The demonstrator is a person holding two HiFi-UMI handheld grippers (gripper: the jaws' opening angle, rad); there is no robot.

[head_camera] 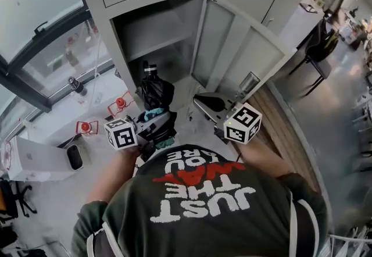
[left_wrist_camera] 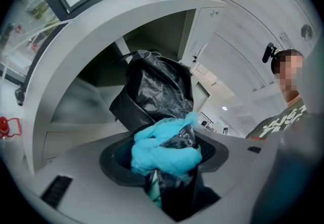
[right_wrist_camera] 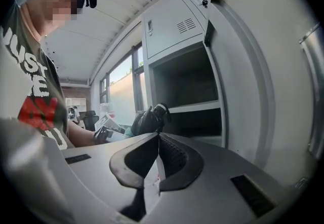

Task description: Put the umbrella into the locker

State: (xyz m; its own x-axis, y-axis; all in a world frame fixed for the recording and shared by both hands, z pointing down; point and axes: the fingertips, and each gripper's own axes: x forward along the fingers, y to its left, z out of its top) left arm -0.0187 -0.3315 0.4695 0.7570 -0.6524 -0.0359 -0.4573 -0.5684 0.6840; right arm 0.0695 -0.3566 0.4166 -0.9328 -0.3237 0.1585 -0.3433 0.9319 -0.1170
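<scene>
My left tongs point(left_wrist_camera: 167, 154) squeeze the low end of the black umbrella point(left_wrist_camera: 159, 88), just in front of the open locker point(head_camera: 152, 32). My right tongs point(right_wrist_camera: 156, 164) are closed and hold nothing. The umbrella could slip out, or bump the shelf point(head_camera: 160, 45). The door point(head_camera: 229, 46) stands open beside it.

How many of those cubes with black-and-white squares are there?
2. The left cube sits beside the black umbrella; the right cube sits near the open locker door. None seems hidden.
</scene>
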